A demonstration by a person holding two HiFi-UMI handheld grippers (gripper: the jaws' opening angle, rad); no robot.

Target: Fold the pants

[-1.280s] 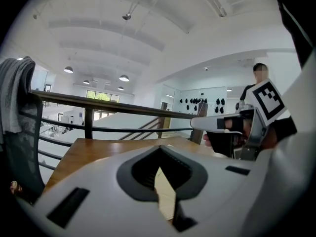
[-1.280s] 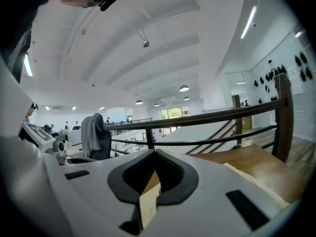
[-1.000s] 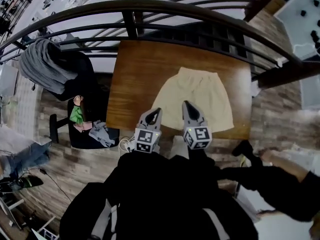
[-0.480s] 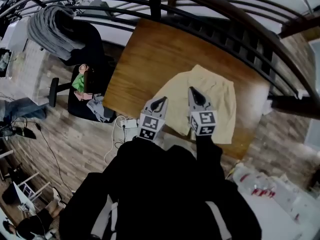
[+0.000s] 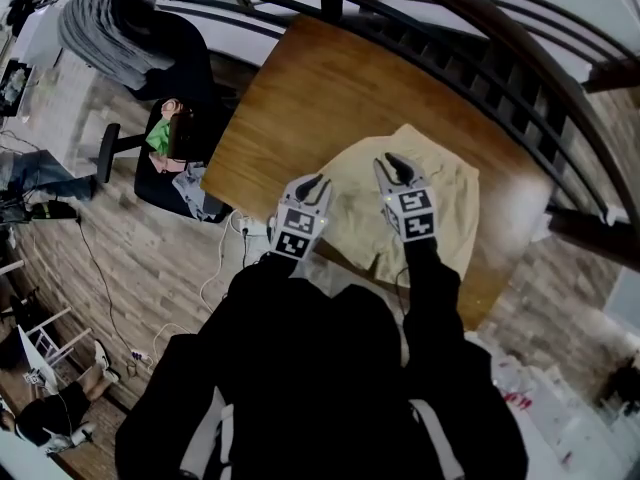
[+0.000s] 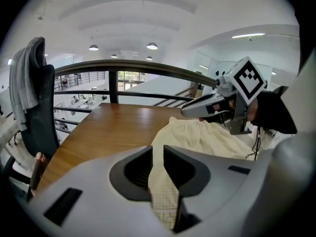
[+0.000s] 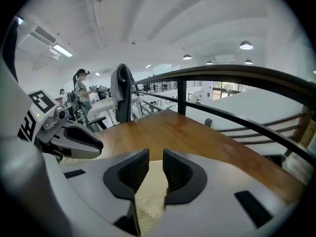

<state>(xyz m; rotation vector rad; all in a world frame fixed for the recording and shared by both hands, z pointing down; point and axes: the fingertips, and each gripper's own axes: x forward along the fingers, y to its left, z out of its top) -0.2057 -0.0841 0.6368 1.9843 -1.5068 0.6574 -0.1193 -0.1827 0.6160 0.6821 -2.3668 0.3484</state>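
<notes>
Cloth (image 5: 100, 28), grey and bunched, hangs over the back of a black chair (image 5: 175, 78) at the upper left of the head view. The chair stands on the plank floor (image 5: 90, 258), just beside the left edge of the surface (image 5: 300, 88), a brown wooden top that fills the middle of the frame.

Right of centre and toward the near edge of that surface lie the pants (image 5: 350, 208), cream and short-legged, spread out flat.

The left hand-held gripper (image 5: 315, 181) points down at the left border of the pants. Its jaws have just been opening and now stand a narrow way apart, released. In the left gripper view the cream weave shows through the slot between them, with the pads not pressing on it. Whether the tips touch the fabric I cannot tell.

Further right, the right hand-held gripper (image 5: 391, 161) hangs over the middle of the pants. Its jaws have likewise just been opening and stand parted, with cream cloth seen in the gap below and nothing clamped.

Both arms wear black sleeves (image 5: 430, 298). A dark curved railing (image 5: 480, 28) runs behind the far edge of the surface, toward the upper right.
</notes>
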